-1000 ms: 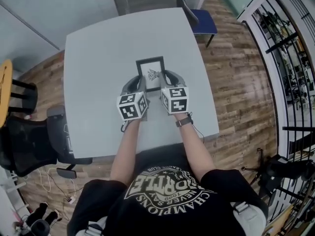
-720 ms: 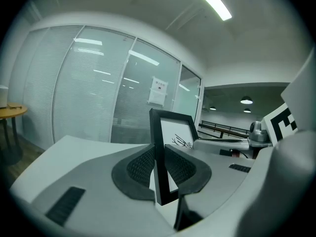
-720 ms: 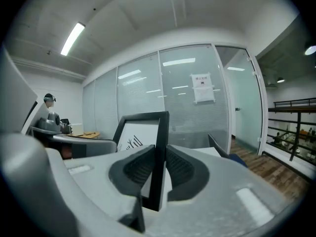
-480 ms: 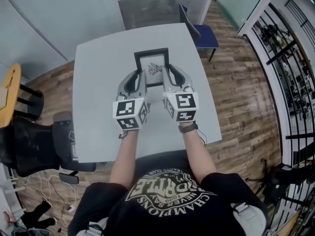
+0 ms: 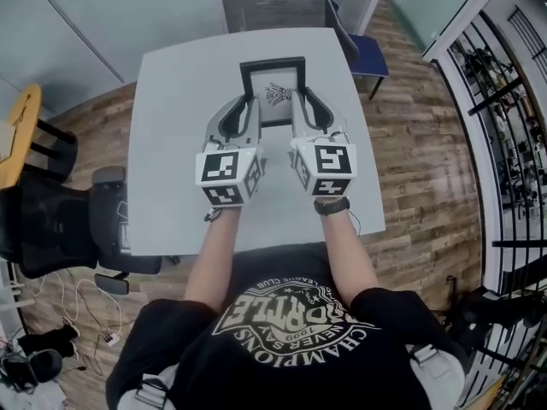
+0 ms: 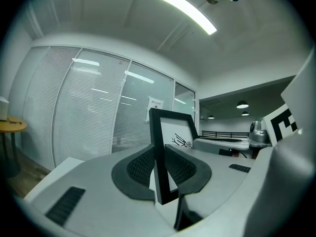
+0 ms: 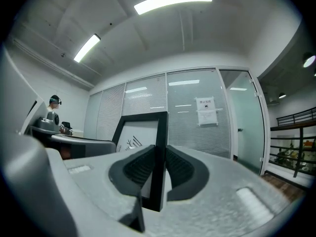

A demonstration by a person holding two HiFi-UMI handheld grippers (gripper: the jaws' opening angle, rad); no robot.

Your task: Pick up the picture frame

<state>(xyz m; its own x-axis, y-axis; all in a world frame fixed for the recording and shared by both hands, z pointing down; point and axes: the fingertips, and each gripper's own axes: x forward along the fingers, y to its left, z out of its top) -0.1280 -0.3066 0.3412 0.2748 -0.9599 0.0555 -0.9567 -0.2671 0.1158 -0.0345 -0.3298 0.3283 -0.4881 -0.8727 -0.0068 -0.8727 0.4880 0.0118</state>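
Above the pale grey square desk (image 5: 171, 143), the black-rimmed picture frame (image 5: 273, 68) hangs clear, the left gripper (image 5: 249, 111) and right gripper (image 5: 296, 109) each with jaws clamped on one side rail, probably to balance it level.

The black T-shirt (image 5: 282, 344) reads "CHAMPIONS NEVER SAY", "1999" and "CLUB".

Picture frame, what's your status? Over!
Left gripper shut on frame, left side. Right gripper shut, right side. Frame over table. Nothing in the way.
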